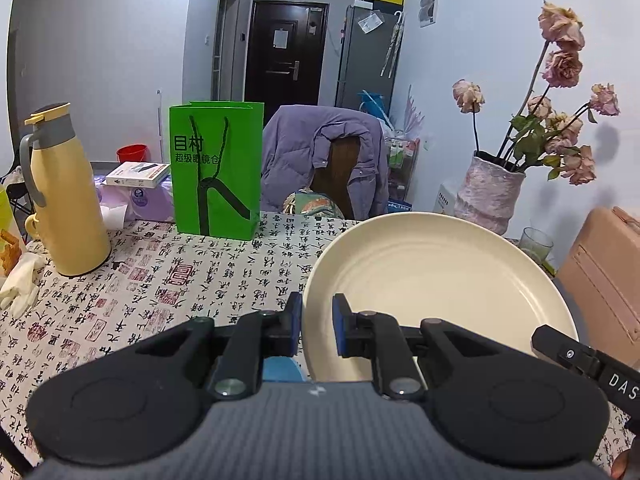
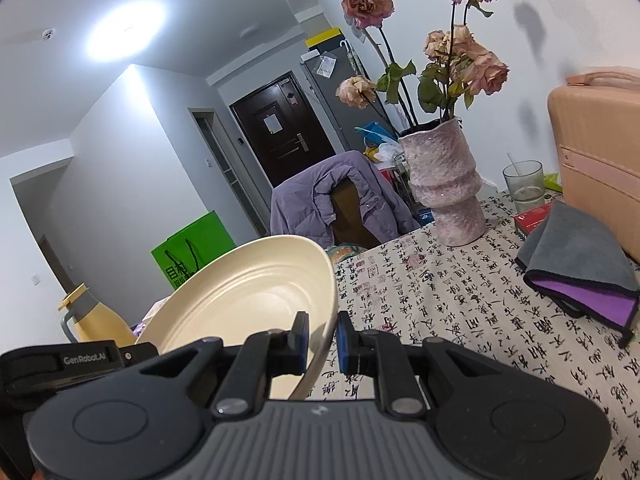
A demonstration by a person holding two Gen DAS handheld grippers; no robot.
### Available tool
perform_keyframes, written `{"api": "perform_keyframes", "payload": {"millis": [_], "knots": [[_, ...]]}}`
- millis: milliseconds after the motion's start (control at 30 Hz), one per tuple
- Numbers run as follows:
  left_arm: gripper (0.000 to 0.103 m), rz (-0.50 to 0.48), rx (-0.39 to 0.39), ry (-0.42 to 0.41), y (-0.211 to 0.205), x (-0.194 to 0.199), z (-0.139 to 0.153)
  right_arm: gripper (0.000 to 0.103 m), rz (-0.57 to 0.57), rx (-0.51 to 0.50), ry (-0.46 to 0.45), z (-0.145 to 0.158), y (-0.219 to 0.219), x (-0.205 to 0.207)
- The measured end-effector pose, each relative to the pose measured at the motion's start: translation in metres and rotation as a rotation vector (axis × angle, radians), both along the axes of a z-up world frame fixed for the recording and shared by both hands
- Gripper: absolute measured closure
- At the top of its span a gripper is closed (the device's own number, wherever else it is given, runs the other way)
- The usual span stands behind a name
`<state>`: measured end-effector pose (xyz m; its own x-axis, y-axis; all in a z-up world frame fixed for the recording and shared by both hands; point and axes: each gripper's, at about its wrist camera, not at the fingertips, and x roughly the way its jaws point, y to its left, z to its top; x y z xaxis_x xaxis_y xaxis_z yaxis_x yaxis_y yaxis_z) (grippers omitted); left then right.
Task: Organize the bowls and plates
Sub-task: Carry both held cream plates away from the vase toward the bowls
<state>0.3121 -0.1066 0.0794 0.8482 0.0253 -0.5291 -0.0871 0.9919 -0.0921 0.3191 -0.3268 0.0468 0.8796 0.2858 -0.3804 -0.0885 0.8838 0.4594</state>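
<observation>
A large cream plate (image 1: 432, 280) hangs tilted above the table, which is covered by a calligraphy-print cloth (image 1: 160, 280). My left gripper (image 1: 317, 312) is shut on the plate's left rim, with its blue pads on either side of the edge. My right gripper (image 2: 323, 330) is shut on the opposite rim of the same plate (image 2: 248, 300). In the left wrist view the right gripper's black body (image 1: 580, 360) shows at the plate's right side. Something blue (image 1: 280, 370) peeks out under the left fingers; I cannot tell what it is.
A yellow thermos (image 1: 64, 200) and a green paper bag (image 1: 216, 168) stand at the left and back. A pink vase of dried roses (image 2: 444, 188), a glass (image 2: 524, 186), a grey-purple cloth (image 2: 576, 264) and a pink case (image 2: 600, 152) occupy the right. A jacket-draped chair (image 1: 324, 160) stands behind the table.
</observation>
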Motion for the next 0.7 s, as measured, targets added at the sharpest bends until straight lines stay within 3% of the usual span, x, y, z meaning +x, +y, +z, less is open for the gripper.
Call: {"api": "perform_keyframes", "payload": {"millis": [700], "knots": [[0.087, -0.034, -0.029, -0.010, 0.019, -0.053, -0.010, 0.089, -0.013, -0.024, -0.006, -0.001, 0.016, -0.056]]}}
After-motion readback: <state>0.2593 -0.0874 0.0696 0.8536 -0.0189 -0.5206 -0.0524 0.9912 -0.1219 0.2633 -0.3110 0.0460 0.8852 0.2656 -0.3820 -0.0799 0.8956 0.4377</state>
